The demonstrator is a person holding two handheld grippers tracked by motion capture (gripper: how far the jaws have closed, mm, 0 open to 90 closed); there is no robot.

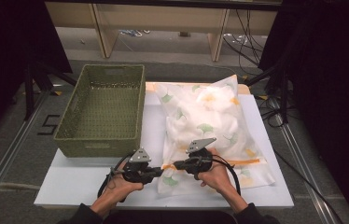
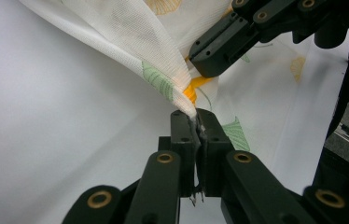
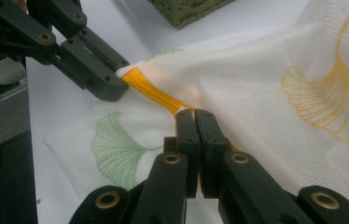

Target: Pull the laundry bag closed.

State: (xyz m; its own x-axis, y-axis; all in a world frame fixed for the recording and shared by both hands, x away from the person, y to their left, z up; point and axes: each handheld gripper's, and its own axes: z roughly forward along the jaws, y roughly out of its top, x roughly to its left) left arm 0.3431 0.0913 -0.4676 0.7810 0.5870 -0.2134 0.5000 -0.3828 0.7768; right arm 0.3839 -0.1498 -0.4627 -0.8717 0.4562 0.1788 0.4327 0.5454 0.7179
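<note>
On white table [image 1: 93, 184], both grippers pinch mesh bag [image 1: 210, 116].

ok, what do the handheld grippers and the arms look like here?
Both the left gripper and the right gripper are matte black, with linkage arms pinned by brass-coloured rivets and flat rectangular jaws. Each carries a grey three-cornered plate on top and trails a black cable. The person wears dark sleeves.
</note>
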